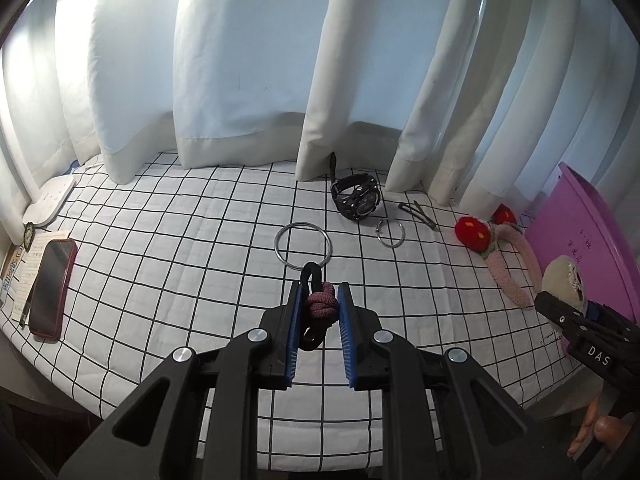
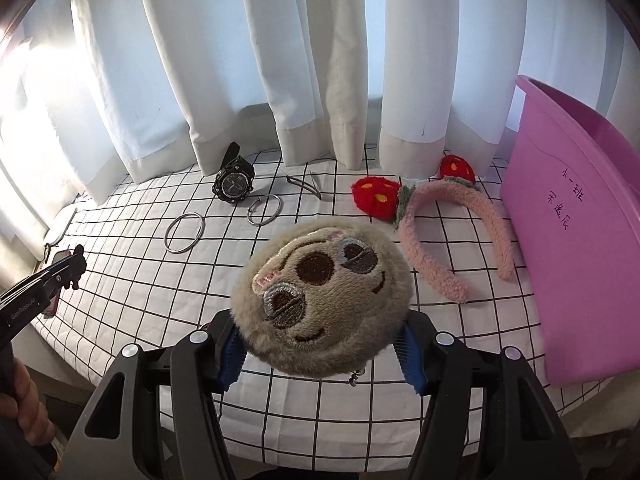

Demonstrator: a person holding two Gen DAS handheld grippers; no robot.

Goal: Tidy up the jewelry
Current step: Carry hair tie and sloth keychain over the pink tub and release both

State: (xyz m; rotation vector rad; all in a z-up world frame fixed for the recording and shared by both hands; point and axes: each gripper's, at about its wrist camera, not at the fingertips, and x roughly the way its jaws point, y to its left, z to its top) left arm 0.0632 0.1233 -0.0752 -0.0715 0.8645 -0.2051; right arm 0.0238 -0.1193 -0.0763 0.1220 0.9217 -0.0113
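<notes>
A pink and black hair tie point(image 1: 318, 307) is pinched by the left gripper point(image 1: 319, 294) fingers. A fuzzy round face toy point(image 2: 322, 298) is squeezed between the right gripper point(image 2: 320, 350) fingers.

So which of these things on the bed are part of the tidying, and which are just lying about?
Job: hair ties, plush charm, watch, big ring, split ring, hair clip, strawberry headband, pink bin.

Lying about: phone, papers, white device.
</notes>
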